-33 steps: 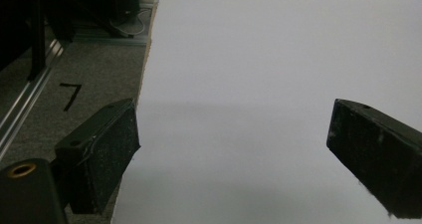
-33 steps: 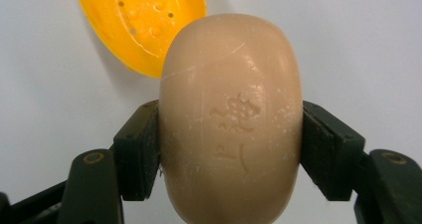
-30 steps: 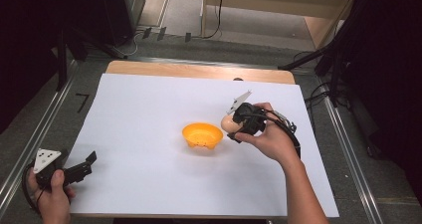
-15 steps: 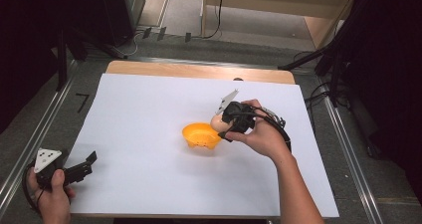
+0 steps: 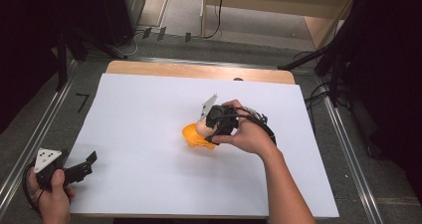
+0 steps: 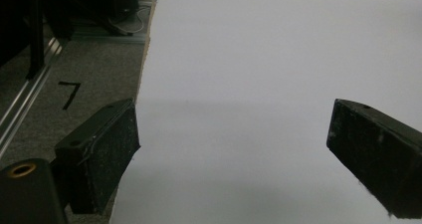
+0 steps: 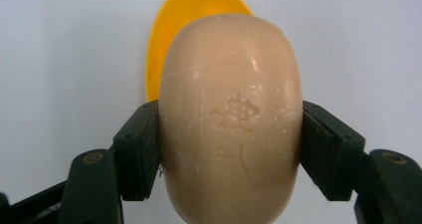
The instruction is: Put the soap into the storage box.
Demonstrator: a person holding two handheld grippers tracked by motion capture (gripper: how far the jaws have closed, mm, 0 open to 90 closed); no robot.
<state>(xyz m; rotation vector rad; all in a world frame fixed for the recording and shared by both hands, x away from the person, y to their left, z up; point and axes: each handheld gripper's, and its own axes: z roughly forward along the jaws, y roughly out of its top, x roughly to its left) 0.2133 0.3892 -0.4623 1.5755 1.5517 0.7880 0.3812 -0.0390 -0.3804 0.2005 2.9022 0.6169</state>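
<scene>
A beige oval bar of soap [image 7: 231,114] with a stamped mark is clamped between the jaws of my right gripper [image 7: 229,144]. Behind it lies an orange bowl [image 7: 199,10]. From the high view, that right gripper [image 5: 211,127] holds the soap [image 5: 201,127] over the orange bowl [image 5: 194,139] near the middle of the white sheet. My left gripper [image 5: 88,165] rests at the sheet's near left corner, jaws wide apart, nothing between them. In the left gripper view, its fingers [image 6: 99,154] frame bare white sheet.
A white sheet [image 5: 149,114] covers the wooden table [image 5: 199,70]. Grey floor with metal rails runs along both sides. A black "7" mark [image 6: 69,92] lies on the floor left of the sheet. Cables and dark stands sit at the far side.
My right gripper has carried the soap leftward from beside the bowl to over it. The left gripper has stayed put.
</scene>
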